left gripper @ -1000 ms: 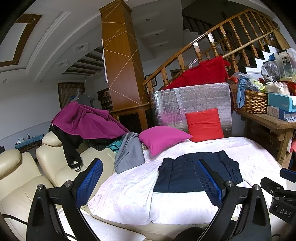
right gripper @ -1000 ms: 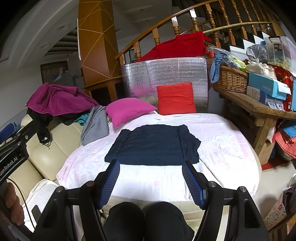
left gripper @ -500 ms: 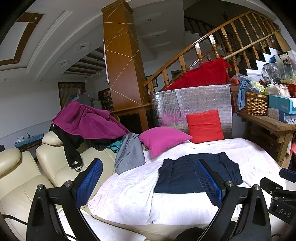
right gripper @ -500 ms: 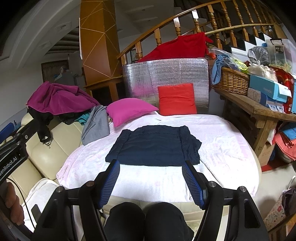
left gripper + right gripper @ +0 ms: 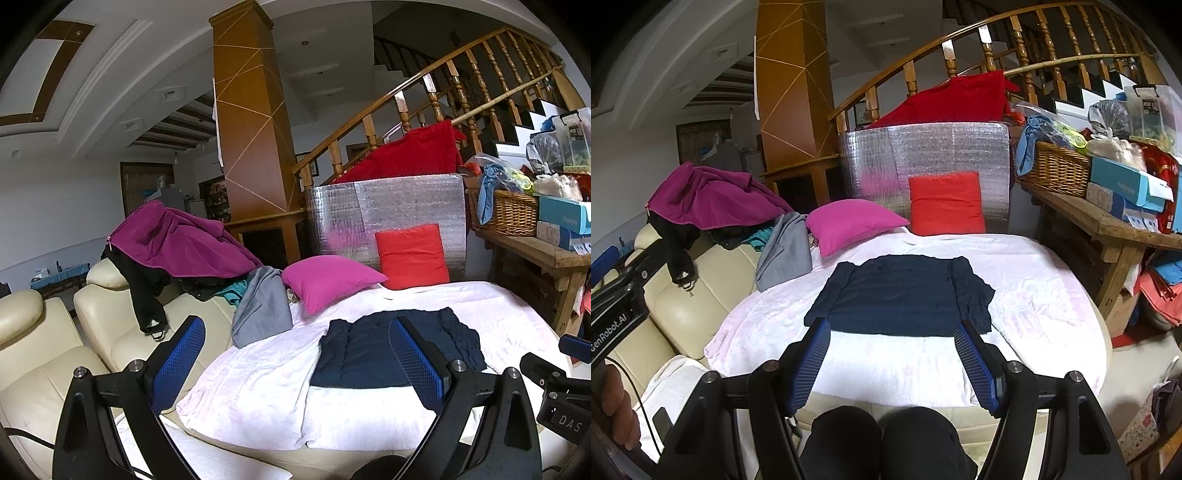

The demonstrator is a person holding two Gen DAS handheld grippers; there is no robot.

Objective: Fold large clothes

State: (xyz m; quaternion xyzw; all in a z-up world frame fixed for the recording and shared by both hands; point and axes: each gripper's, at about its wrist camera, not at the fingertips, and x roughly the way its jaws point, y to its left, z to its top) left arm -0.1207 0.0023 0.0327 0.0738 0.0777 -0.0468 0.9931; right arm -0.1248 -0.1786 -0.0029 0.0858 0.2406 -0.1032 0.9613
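Item one: my right gripper (image 5: 892,360), jaws standing well apart, nothing between the blue pads — held back over my knees, tilted down at the bed so the whole work surface stays in sight.

Item two: my left gripper (image 5: 295,363), likewise wide and empty, kept nearly level off to the left side; my hand (image 5: 618,410) on its handle shows at the edge of the right view.

Item three: navy garment (image 5: 903,295), the task's piece, lying flat in the middle of the white bedspread (image 5: 1034,295), sleeves apparently turned in (the right edge is bunched). Spread centrally, I judge, so both tools can reach an edge.

Item four: pink pillow (image 5: 853,221) and red pillow (image 5: 945,205), pushed to the far side, clear of the folding area.

Item five: grey garment (image 5: 785,251) and magenta jacket (image 5: 709,199), heaped on the cream sofa (image 5: 683,306) — the waiting pile, I'd guess.
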